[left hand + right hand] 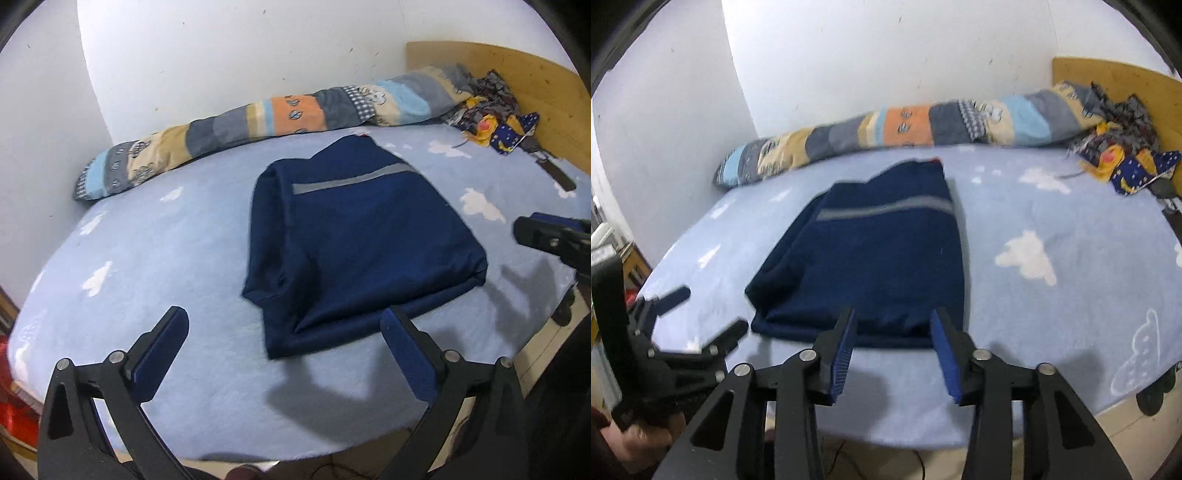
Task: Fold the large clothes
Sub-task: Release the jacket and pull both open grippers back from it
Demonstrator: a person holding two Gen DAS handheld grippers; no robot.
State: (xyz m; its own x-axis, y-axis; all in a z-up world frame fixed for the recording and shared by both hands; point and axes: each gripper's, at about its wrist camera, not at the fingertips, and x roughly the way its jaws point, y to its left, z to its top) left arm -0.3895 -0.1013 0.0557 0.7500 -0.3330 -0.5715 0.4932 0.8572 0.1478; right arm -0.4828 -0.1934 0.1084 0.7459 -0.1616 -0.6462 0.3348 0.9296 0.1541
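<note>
A navy garment (354, 236) with a grey stripe lies folded into a compact rectangle on the light blue cloud-print bed sheet (166, 266); it also shows in the right wrist view (875, 258). My left gripper (284, 321) is open and empty, hovering just in front of the garment's near edge. My right gripper (894, 321) is open and empty, its fingertips (942, 321) just above the garment's near edge. The left gripper also shows at the left of the right wrist view (705, 310).
A rolled patchwork quilt (258, 122) lies along the white wall at the back. A crumpled patterned cloth (495, 118) sits by the wooden headboard (517, 77). The bed's front edge (886, 439) is close below the grippers.
</note>
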